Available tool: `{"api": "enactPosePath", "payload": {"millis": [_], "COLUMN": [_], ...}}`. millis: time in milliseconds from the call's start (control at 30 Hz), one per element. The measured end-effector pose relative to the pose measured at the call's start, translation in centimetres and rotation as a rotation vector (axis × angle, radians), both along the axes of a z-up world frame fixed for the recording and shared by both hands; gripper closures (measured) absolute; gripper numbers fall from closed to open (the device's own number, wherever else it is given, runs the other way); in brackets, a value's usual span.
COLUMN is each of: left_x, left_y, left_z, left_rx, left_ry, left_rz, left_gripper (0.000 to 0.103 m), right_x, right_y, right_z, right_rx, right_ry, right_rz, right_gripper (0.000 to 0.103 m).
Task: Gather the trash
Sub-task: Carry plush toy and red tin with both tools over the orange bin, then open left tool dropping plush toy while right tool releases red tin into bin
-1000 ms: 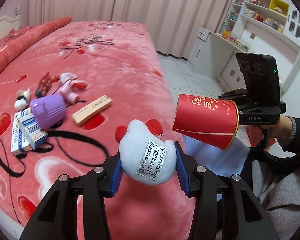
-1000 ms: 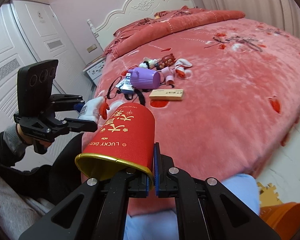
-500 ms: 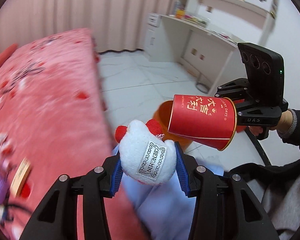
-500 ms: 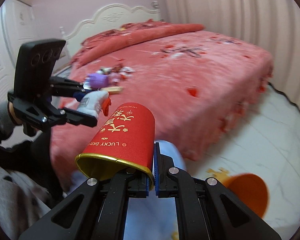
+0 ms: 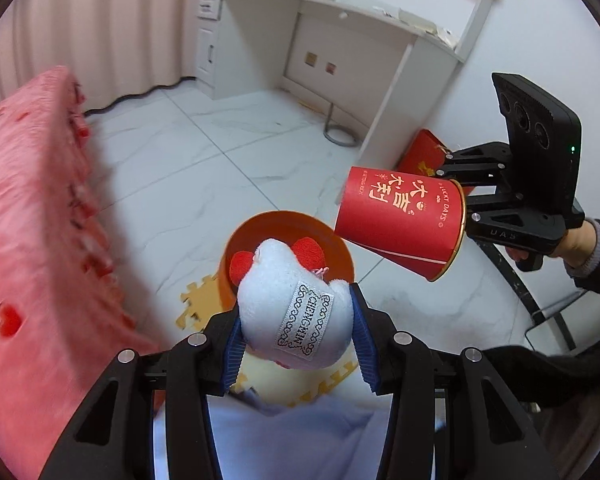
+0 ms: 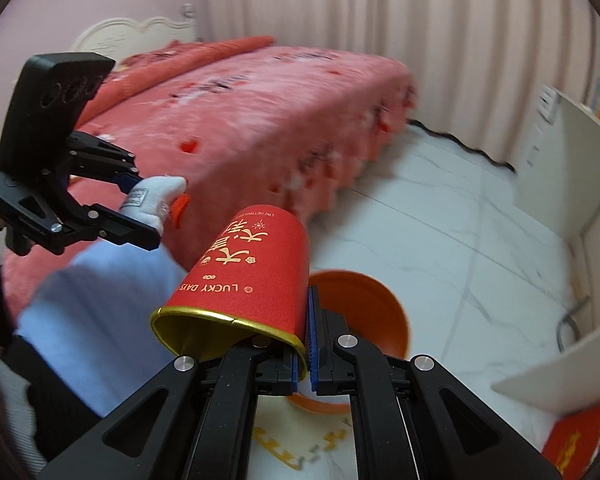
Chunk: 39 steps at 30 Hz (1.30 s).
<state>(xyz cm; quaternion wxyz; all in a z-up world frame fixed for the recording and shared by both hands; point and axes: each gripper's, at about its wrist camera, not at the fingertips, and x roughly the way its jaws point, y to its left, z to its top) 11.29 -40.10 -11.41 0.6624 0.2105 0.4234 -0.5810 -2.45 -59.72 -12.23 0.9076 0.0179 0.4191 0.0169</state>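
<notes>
The left gripper (image 5: 296,322) is squeezing a small white plush toy (image 5: 294,312) between its pads, just above the orange bin (image 5: 342,258) ahead of it; being soft and light, the toy is compressing and should drop harmlessly. The right gripper (image 6: 307,344) is pinching the rim wall of a red paper cup (image 6: 252,272), thin and crushable, so a gentle rim grip suits it, with the bin just below its fingers.

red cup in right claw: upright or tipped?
Tipped. The red cup lies near sideways in the right claw, gold rim toward the claw, base pointing away, above the orange bin.
</notes>
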Motion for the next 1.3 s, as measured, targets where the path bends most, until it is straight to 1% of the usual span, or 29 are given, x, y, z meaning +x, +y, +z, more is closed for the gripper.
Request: {"api": "enactPosePath", "payload": {"millis": [200,333,500,533,600,633,667,700,767,800,833,1000,1100,1167,1233,1267,1300], "left_x": [0.3,0.2,1.0,1.0,1.0,0.9,0.9,1.0,1.1,1.2,1.2,1.1,1.2,1.2,1.2,1.1,1.1], "left_y": [-3.8,-5.0,-6.3,-6.4,-6.9,-7.3,-7.4,-7.5,-7.8,-7.8,-7.8,-7.1,-6.3,-5.4,-4.3,-3.7,-3.0], "left_z": [-2.8,-4.2,-6.0,-6.2,-6.7,-7.1,-7.2,-7.4,-7.7,-7.8,-7.9,-7.4,-6.4,-5.3,-4.4,-3.9,-3.3], "left_rx": [0.028,0.052,0.087,0.092,0.104,0.112,0.120,0.123,0.125,0.130,0.136,0.123,0.112,0.100,0.083,0.076,0.069], "left_ry": [0.053,0.065,0.083,0.080,0.073,0.078,0.068,0.058,0.069,0.066,0.060,0.071,0.056,0.040,0.022,0.012,0.000], "left_rz": [-0.036,-0.062,-0.046,-0.043,-0.033,-0.031,-0.024,-0.016,-0.008,0.000,0.008,0.013,0.027,0.043,0.056,0.062,0.070], "left_gripper": [0.055,0.053,0.051,0.047,0.043,0.038,0.034,0.030,0.029,0.024,0.023,0.023,0.023,0.022,0.016,0.016,0.016], "right_x": [0.8,1.4,2.5,2.6,2.9,3.2,3.3,3.5,3.5,3.4,3.5,3.1,2.7,2.7,2.7,2.8,2.8], "right_y": [-3.5,-4.3,-5.4,-5.6,-5.9,-6.1,-6.0,-6.0,-6.0,-5.9,-5.8,-5.1,-4.4,-3.4,-2.5,-1.9,-1.1], "right_z": [-4.4,-6.7,-9.5,-10.0,-10.8,-11.4,-11.7,-12.1,-12.6,-12.6,-12.7,-11.9,-10.7,-9.3,-7.9,-7.1,-6.0], "right_rx": [-0.019,-0.019,-0.001,0.000,0.005,0.008,0.008,0.009,0.003,0.006,0.010,0.019,0.039,0.044,0.049,0.052,0.056], "right_ry": [0.056,0.078,0.110,0.114,0.122,0.136,0.141,0.141,0.142,0.144,0.150,0.147,0.132,0.118,0.104,0.093,0.077], "right_rz": [-0.076,-0.105,-0.142,-0.154,-0.175,-0.190,-0.193,-0.194,-0.198,-0.197,-0.197,-0.190,-0.172,-0.145,-0.118,-0.102,-0.076], "right_gripper": [0.099,0.099,0.099,0.099,0.097,0.095,0.085,0.069,0.054,0.054,0.054,0.054,0.054,0.054,0.049,0.042,0.040]}}
